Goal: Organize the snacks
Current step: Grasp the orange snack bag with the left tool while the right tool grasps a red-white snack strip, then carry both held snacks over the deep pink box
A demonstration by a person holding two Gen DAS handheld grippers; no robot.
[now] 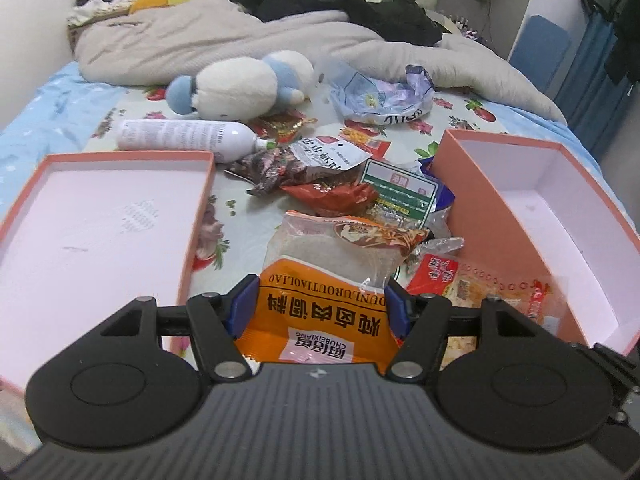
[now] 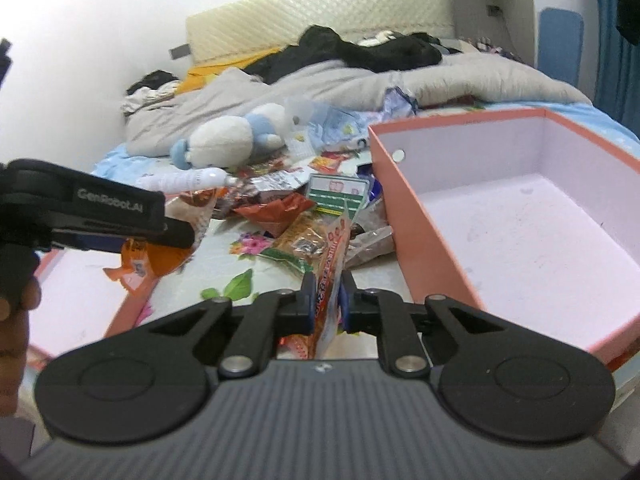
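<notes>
Fingers of my left gripper (image 1: 318, 306) are clamping an orange packet (image 1: 320, 320); my right gripper (image 2: 325, 302) is pinching a clear wrapper (image 2: 330, 280) beside the pink box (image 2: 416, 216).

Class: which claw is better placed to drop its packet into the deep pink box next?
Probably right. The right claw grips a red-printed clear snack packet beside the deep pink cardboard box; the left claw, around an orange seasoning packet, sits farther away.
</notes>
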